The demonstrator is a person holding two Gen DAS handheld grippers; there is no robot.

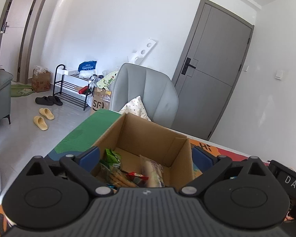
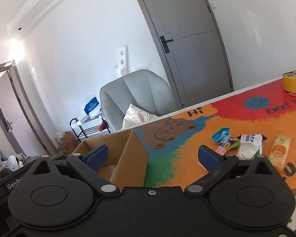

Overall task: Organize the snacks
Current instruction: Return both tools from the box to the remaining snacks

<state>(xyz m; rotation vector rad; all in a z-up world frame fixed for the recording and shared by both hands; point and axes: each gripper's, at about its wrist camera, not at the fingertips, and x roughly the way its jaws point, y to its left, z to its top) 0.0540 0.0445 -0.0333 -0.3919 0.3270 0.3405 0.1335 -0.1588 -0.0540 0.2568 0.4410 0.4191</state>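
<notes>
My left tongs [image 1: 146, 158] stand wide open over the cardboard box [image 1: 148, 136], one blue pad outside each side wall and nothing pinched between them; my right tongs [image 2: 154, 155] are spread just as wide and hold nothing either, hanging above the box's right wall and the green patch of the mat. The box sits near the far left edge of the bench [image 2: 236, 92], which wears a bright cartoon mat [image 2: 187, 148] (orange, red, green, with a sleepy cat and a "Hi" bubble). Inside the box, toward its near side, lie a green packet [image 1: 111, 158], a clear pack of biscuit sticks [image 1: 116, 177], a small red wrapper [image 1: 137, 176] and a long pale wrapped bar [image 1: 154, 171], all heaped together and touching. Out on the mat to the right of the box, well apart from it, more snacks are laid in a loose row: a blue packet [image 2: 221, 135], a purple-and-green one [image 2: 229, 144] touching it, a white packet with dark ends [image 2: 250, 145] and an orange-labelled pale bar [image 2: 281, 152]. A yellow roll of tape [image 2: 291, 82] stands near the far right edge of the bench. Beyond the far edge a grey chair [image 1: 148, 90] carries a spotted cushion [image 1: 135, 106]
</notes>
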